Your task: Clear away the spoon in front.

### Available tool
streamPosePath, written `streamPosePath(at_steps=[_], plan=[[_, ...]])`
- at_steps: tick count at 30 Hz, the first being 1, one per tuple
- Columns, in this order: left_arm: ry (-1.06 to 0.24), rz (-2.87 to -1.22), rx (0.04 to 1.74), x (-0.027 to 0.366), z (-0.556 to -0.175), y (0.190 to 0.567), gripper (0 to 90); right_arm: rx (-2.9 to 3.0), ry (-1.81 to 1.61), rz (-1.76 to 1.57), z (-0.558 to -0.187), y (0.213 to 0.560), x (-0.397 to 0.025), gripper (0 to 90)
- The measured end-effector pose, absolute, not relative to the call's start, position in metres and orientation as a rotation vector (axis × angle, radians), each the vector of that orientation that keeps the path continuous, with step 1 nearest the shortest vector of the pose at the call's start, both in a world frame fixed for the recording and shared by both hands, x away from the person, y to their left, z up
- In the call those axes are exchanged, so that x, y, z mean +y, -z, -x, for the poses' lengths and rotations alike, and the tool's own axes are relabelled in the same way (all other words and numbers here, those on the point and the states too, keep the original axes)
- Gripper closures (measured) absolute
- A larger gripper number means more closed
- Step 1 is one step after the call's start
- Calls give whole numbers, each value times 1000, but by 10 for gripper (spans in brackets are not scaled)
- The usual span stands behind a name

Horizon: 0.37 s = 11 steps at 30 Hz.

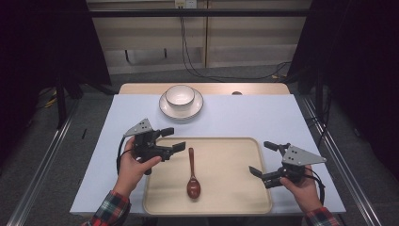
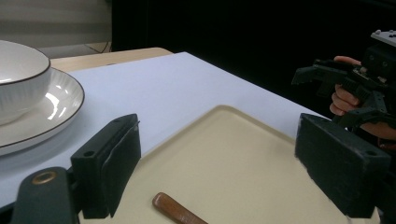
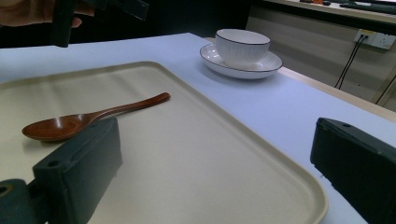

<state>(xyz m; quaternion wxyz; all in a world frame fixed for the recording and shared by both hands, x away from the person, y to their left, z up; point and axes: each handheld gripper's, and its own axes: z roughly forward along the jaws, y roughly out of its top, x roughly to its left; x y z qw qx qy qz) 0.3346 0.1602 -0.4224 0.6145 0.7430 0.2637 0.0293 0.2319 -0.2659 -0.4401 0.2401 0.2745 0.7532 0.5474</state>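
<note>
The wooden spoon (image 1: 192,175) lies on the beige tray (image 1: 235,188), long axis running away from the person, bowl nearest them. The left gripper (image 1: 171,139) hovers over the tray's far-left corner, the right gripper (image 1: 263,157) at its right edge; both gape wide, empty.

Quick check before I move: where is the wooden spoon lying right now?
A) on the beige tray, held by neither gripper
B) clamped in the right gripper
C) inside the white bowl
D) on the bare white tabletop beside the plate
A: the wooden spoon lies flat on the beige tray, with the left gripper and right gripper both open and apart from it.
</note>
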Motion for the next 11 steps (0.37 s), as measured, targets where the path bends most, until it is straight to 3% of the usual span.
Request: streamPosePath(at_steps=[11], plan=[[-85,-1699,619,168,-336,421,119,2058,-1499,-755,-232,440,-265,18]])
